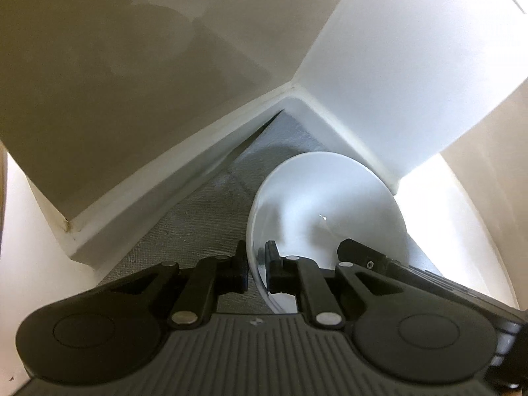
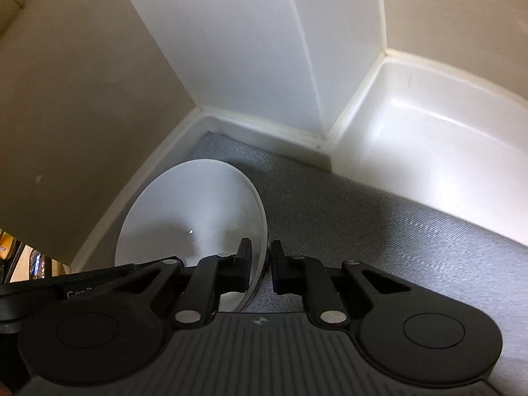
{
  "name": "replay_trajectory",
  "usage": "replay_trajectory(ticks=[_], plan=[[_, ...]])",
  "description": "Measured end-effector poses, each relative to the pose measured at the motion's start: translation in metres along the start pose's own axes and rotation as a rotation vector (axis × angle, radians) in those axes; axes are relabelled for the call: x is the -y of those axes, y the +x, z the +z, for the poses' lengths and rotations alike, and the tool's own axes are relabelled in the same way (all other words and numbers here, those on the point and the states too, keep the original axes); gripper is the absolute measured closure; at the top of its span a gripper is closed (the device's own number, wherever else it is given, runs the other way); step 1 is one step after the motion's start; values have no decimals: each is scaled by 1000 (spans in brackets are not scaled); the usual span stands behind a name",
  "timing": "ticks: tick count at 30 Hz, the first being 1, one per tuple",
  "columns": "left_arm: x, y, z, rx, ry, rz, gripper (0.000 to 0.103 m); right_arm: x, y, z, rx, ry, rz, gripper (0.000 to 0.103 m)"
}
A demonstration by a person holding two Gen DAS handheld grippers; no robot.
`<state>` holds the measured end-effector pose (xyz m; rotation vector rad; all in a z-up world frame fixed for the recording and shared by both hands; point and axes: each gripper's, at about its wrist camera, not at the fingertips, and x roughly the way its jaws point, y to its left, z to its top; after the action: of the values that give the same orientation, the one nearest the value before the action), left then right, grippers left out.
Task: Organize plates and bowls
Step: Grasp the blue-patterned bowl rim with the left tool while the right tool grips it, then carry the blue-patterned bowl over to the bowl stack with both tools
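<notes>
Around you is a tight corner: beige cabinet walls (image 1: 99, 82) rise close on one side, a white translucent plastic panel (image 2: 237, 49) stands upright at the back, and a white raised ledge (image 1: 138, 211) runs along the foot of both. In the right wrist view a glossy white moulded tray edge (image 2: 412, 138) lies just beyond the grey woven shelf liner (image 2: 379, 224). The walls and ledge crowd the far side of the round white glossy bowl (image 1: 323, 208), which sits on the liner near that corner.

Both your grippers point steeply down at the bowl from opposite sides. Your left gripper (image 1: 255, 264) is clenched on the bowl's rim, one black finger (image 1: 272, 254) inside the bowl and the other outside. Your right gripper (image 2: 260, 259) likewise pinches the opposite rim, its inner finger (image 2: 244, 250) inside the bowl. In the left wrist view, the right gripper's black body reaches in over the bowl from the right edge.
</notes>
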<state>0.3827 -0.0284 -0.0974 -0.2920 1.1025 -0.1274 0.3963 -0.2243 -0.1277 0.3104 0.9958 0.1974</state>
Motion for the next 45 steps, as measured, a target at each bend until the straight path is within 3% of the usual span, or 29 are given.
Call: replay_trajectory(ticks=[7, 23, 29, 45], plan=[[1, -28, -7, 14, 26, -38, 92, -8, -31, -4, 38, -15, -1, 90], [-13, -110, -41, 75, 63, -69, 91, -52, -119, -47, 113, -72, 3, 90], [-22, -128, -62, 56, 81, -73, 90, -63, -144, -71, 112, -76, 3, 90], [-51, -170, -123, -20, 152, -56, 89, -88, -157, -137, 40, -72, 2, 89]])
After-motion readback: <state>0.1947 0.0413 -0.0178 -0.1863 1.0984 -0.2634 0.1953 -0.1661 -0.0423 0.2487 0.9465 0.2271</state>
